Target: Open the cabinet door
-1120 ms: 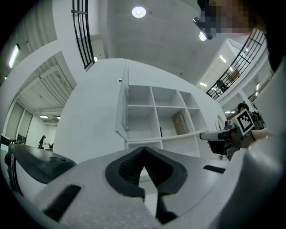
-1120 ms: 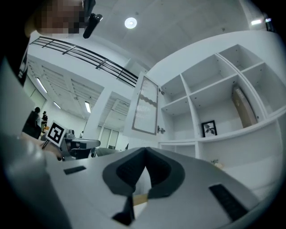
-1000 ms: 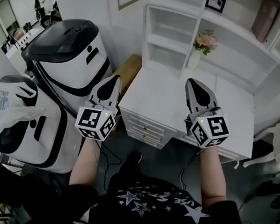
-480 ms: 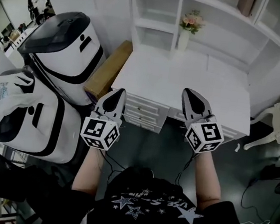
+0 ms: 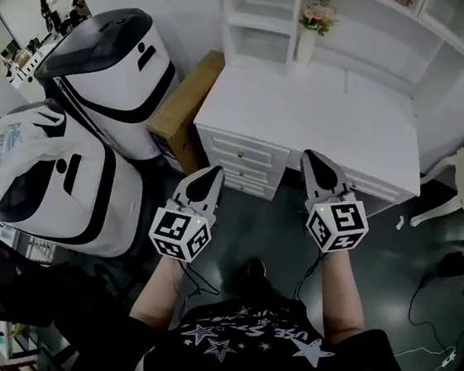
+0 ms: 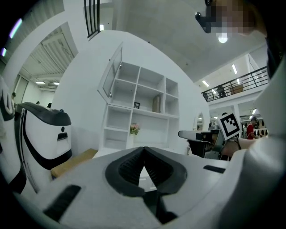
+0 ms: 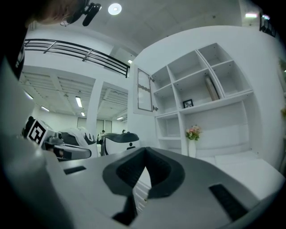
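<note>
**First, the Cabinet Door: Handling and Grip Point**

The cabinet door [image 6: 112, 74] hung at the upper left corner of the white shelf unit [image 5: 259, 21], high above the worktop [image 5: 371, 130]. The head view did not include it. In both gripper views it appeared to stand at an angle to the unit's front. Whether a latch held it could not be told.

The door was judged to be a light, rigid white frame around a pane, probably glass and therefore fragile. It should swing on its hinges with little force. The recommended grip point was the small dark fitting [image 7: 154, 108] on the frame edge nearest the shelves, or else the frame itself. The pane was not to be gripped.

The left gripper [image 5: 214, 173] and the right gripper [image 5: 312, 158] were held low in front of the drawers [image 5: 240, 152], well apart from the door. The jaws of both were closed together, with nothing between them.

No brand was legible. The marker cubes carried square black-and-white patterns only. The bluish print on the white bag [image 5: 11, 147] and the lettering on the person's shirt were too small to read.
</note>
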`<state>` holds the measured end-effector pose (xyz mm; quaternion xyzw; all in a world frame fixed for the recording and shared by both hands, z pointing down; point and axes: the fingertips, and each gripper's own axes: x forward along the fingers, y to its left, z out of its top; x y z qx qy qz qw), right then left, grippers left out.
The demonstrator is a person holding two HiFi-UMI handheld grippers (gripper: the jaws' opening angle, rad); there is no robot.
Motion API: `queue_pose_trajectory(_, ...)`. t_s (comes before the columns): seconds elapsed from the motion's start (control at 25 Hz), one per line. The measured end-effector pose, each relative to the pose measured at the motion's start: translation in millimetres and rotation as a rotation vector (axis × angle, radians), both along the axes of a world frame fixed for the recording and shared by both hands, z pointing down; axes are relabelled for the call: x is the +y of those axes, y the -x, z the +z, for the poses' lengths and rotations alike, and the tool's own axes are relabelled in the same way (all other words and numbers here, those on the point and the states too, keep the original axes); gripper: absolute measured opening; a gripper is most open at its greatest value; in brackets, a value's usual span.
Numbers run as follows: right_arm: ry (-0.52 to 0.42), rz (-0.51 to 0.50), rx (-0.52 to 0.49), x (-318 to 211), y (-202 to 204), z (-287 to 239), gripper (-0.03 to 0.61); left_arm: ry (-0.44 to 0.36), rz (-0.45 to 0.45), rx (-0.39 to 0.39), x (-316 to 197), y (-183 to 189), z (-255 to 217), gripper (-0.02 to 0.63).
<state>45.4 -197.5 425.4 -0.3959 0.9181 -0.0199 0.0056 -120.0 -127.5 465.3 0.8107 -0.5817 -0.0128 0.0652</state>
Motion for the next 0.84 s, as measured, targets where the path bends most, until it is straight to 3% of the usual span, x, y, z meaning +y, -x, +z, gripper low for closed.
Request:
queue_pose_trajectory(0.32, 0.012, -0.016, 0.019, 88, 26, 6, 0.005, 0.008, 0.002, 0.006, 89, 18, 4, 0.008)
queue_pose_trajectory(0.84, 0.054, 0.046, 0.044, 210, 6, 31, 0.005, 0.037, 0.029, 0.019, 208, 15, 22, 0.008)
